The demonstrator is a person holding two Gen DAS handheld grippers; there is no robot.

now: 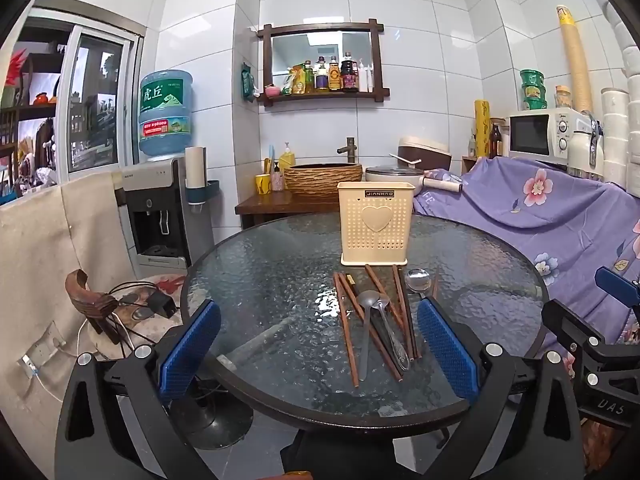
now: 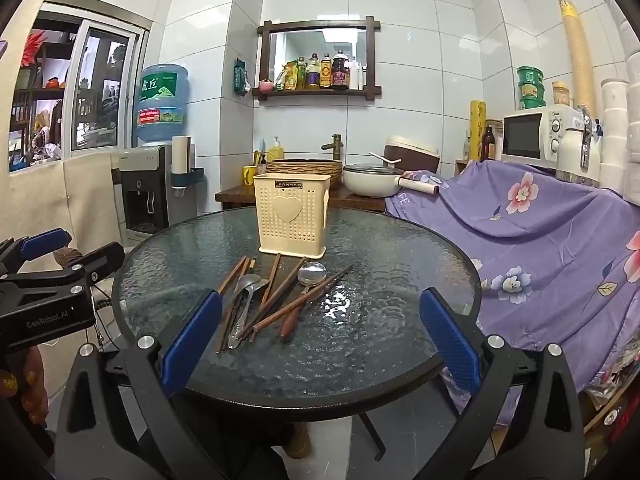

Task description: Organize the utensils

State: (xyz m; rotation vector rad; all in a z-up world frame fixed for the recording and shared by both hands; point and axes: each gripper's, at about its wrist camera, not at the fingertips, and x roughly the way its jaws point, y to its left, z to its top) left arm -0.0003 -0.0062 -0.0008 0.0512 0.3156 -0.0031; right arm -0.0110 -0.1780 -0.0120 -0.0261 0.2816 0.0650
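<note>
A cream perforated utensil holder [image 1: 375, 222] [image 2: 292, 215] with a heart on its front stands upright on the round glass table [image 1: 260, 292] [image 2: 380, 280]. In front of it lies a loose pile of brown chopsticks [image 1: 348, 332] [image 2: 296, 302] and metal spoons [image 1: 365, 320] [image 2: 311, 274]. My left gripper [image 1: 320, 344] hangs wide open at the table's near edge, nothing between its blue pads [image 1: 188, 348]. My right gripper [image 2: 320, 340] is likewise open and empty, to the right of the pile. Each gripper shows at the edge of the other's view.
A purple flowered cloth [image 1: 560, 216] [image 2: 560, 240] covers furniture right of the table. A water dispenser [image 1: 160, 208] stands at the left. Behind the table is a wooden counter with a basket-style basin [image 1: 322, 178], a pot [image 2: 370, 180] and a microwave [image 2: 536, 136].
</note>
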